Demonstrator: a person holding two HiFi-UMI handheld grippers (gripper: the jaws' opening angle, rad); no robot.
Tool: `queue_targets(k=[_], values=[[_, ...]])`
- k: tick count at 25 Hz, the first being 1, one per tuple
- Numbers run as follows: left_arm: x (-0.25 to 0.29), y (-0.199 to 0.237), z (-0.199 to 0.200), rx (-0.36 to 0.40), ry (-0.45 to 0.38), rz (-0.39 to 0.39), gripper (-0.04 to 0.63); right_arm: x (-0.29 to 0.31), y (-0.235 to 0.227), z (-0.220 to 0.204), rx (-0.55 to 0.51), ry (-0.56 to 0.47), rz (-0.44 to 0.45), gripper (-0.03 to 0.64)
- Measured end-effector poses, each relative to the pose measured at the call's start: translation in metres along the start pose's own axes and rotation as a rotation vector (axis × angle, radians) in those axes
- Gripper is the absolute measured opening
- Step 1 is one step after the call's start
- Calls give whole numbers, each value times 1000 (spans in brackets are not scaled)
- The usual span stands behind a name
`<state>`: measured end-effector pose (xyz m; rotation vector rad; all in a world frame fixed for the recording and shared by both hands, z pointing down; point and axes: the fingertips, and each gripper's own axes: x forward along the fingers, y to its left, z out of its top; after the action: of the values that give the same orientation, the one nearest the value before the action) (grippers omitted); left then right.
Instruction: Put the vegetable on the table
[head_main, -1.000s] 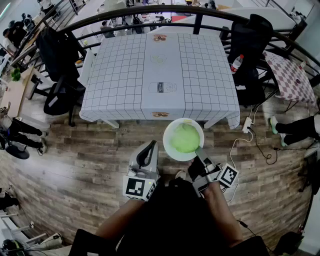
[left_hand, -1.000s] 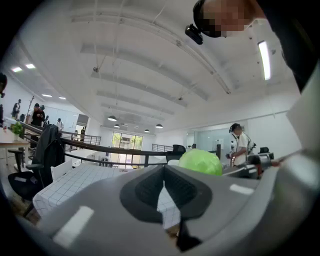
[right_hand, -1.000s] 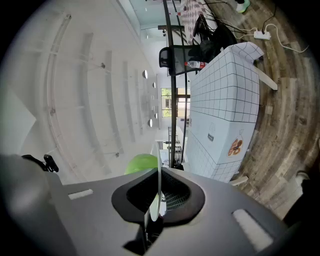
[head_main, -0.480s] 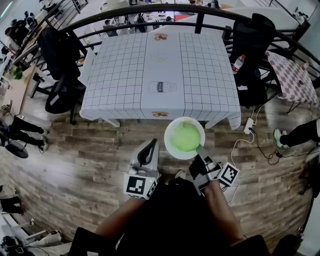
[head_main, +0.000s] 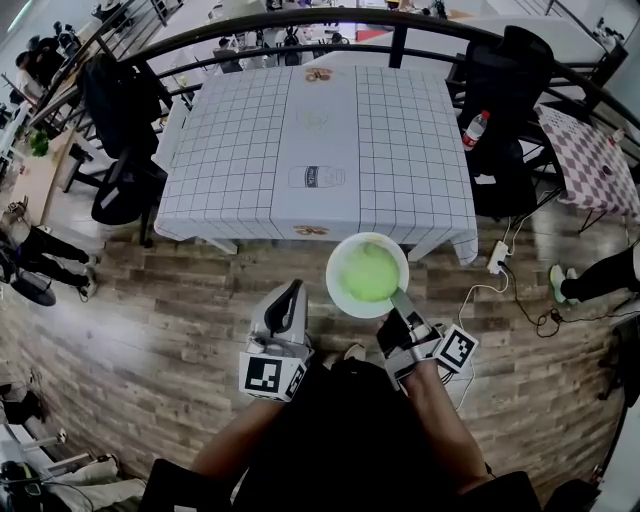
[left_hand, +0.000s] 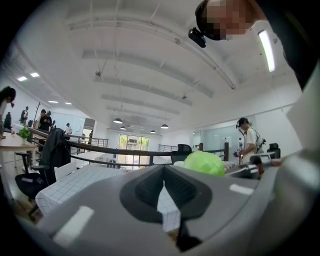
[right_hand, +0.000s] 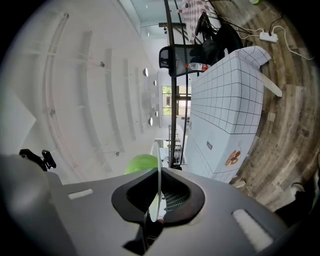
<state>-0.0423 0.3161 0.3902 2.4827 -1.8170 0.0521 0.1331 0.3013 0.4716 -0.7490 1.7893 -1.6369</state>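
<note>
A round light-green vegetable (head_main: 368, 274) lies on a white plate (head_main: 334, 285) held over the wooden floor, just short of the near edge of the checked table (head_main: 240, 150). My right gripper (head_main: 398, 298) is shut on the plate's near rim. In the right gripper view the plate (right_hand: 158, 175) stands edge-on between the jaws with the vegetable (right_hand: 141, 163) beside it. My left gripper (head_main: 291, 292) hangs left of the plate, shut and holding nothing. From the left gripper view the vegetable (left_hand: 204, 162) shows at the right beyond the jaws, and the table (left_hand: 75, 182) lies ahead.
A black railing (head_main: 300, 25) curves behind the table. Dark chairs with jackets stand at its left (head_main: 120, 110) and right (head_main: 500, 90). A bottle (head_main: 474, 127) sits by the right chair, and a power strip (head_main: 496, 250) with cables lies on the floor. People stand far left.
My left gripper has drifted a little to the left. The plate with the vegetable stays in the right gripper, almost in the same place before the table's edge.
</note>
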Motion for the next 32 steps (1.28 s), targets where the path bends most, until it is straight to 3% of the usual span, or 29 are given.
queue_targets(k=[5, 16, 32], values=[[13, -9, 1, 23, 3, 10, 9, -3, -2, 20, -6, 4, -19, 5], [63, 34, 5, 45, -11, 20, 9, 24, -7, 43, 16, -17, -28, 8], [189, 101, 15, 17, -17, -41, 9, 149, -21, 103, -16, -38, -86, 11]])
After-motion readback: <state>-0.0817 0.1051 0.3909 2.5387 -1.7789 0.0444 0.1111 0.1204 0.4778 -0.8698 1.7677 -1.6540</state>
